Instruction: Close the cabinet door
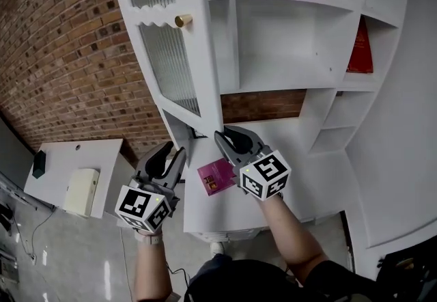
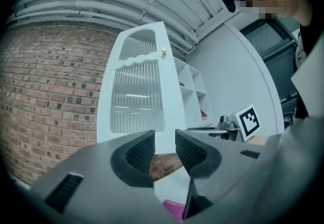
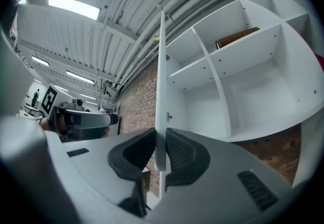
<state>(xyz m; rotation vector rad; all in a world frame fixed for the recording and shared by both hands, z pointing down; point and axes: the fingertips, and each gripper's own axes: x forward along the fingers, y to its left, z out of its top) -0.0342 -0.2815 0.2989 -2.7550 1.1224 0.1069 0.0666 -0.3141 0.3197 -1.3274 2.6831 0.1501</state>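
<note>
The right gripper (image 3: 160, 148) is clamped on the bottom edge of the open cabinet door (image 1: 171, 55), which runs edge-on between its fingers. The door's top is cut off in the head view. The left gripper (image 2: 164, 151) is released and empty, with the door ahead of its fingertips and not touching them.

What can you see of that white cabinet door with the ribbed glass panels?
The cabinet door is painted white, wood by its look, with two ribbed glass panels split by a scalloped rail and a small brass-coloured knob near its free edge. It stands swung open, away from the white shelves, in front of the brick wall. Its lower free edge sits between the jaws of the right gripper, whose pads press on it from both sides; nothing else touches it.
</note>
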